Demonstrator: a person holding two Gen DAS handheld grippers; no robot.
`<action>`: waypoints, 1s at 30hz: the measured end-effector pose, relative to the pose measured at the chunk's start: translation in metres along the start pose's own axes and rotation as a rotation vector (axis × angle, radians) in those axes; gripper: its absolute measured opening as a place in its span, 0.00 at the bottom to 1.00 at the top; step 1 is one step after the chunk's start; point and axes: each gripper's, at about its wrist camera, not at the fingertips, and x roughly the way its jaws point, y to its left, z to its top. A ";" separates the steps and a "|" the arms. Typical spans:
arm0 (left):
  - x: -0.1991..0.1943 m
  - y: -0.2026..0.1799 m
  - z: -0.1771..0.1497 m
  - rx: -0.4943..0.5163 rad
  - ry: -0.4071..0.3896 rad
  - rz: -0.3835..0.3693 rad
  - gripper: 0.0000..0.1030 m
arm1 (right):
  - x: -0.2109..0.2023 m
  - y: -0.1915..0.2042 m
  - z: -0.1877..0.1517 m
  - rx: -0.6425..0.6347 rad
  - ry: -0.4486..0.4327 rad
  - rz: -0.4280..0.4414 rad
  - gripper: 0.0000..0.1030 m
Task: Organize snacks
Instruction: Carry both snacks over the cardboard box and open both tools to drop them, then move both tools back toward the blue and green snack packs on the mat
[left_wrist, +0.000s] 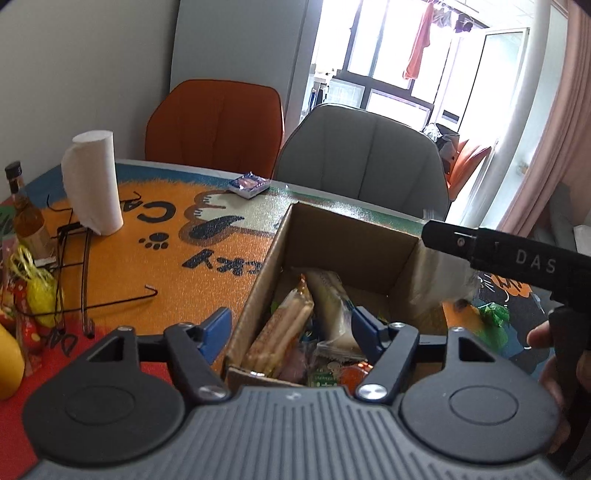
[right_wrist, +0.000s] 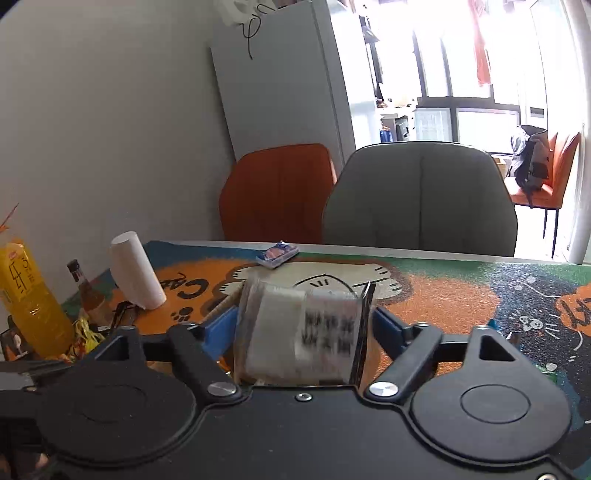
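In the right wrist view, a pale plastic-wrapped snack packet (right_wrist: 301, 332) is clamped between the blue fingers of the right gripper (right_wrist: 303, 328) at frame centre, evidently carried for depositing. In the left wrist view, the left gripper (left_wrist: 291, 326) is spread wide at lower centre, its left finger outside and its right finger inside the cardboard box (left_wrist: 351, 236), gripping nothing, perhaps steadying it. Wrapped snacks (left_wrist: 284, 332) are piled inside. A small blue packet (left_wrist: 248, 184) lies loose on the cat-print table mat (left_wrist: 147, 266) above.

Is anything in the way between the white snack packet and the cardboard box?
Nothing visible blocks it. The right gripper holds the white plastic snack packet right at the open brown cardboard box's right wall, and the box's top is open.
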 end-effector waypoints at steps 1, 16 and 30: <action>0.000 0.001 -0.001 -0.007 0.001 -0.008 0.70 | -0.002 -0.002 -0.001 0.005 0.001 -0.001 0.83; -0.014 -0.008 -0.005 -0.038 -0.032 -0.020 1.00 | -0.046 -0.026 -0.020 0.042 0.034 -0.052 1.00; -0.022 -0.050 -0.010 0.034 -0.032 -0.089 1.00 | -0.085 -0.064 -0.033 0.090 0.043 -0.132 1.00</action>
